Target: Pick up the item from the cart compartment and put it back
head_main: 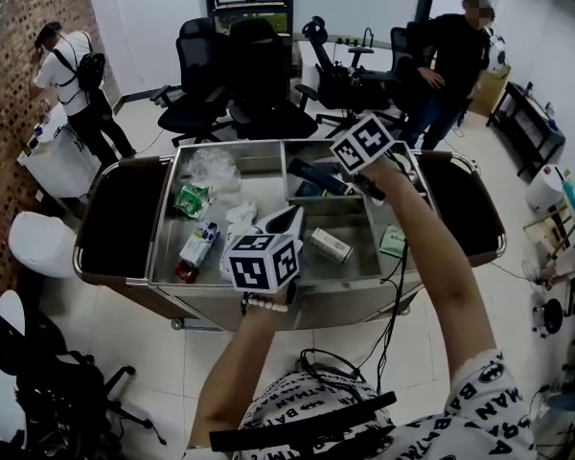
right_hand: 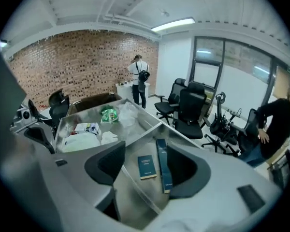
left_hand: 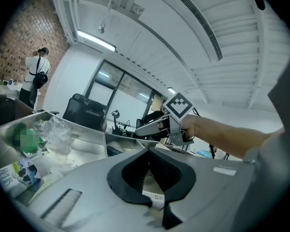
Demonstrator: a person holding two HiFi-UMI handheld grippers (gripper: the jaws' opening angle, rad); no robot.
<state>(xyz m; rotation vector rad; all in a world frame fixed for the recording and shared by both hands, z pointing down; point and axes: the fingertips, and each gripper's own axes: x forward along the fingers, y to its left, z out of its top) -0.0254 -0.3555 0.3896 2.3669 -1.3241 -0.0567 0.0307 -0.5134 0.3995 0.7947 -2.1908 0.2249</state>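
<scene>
The steel cart holds two dark blue boxes in its far right compartment: a long one and a small flat one. My right gripper hovers above them, and in the right gripper view its jaws stand wide apart with nothing between the pads. Both boxes lie flat on the compartment floor. My left gripper is raised over the near middle of the cart, and in the left gripper view its pads meet with nothing held. A small white box lies just beyond it.
The left compartment holds a green packet, a clear plastic bag and a printed carton. Black office chairs stand behind the cart. One person stands at the far left, another at the back right.
</scene>
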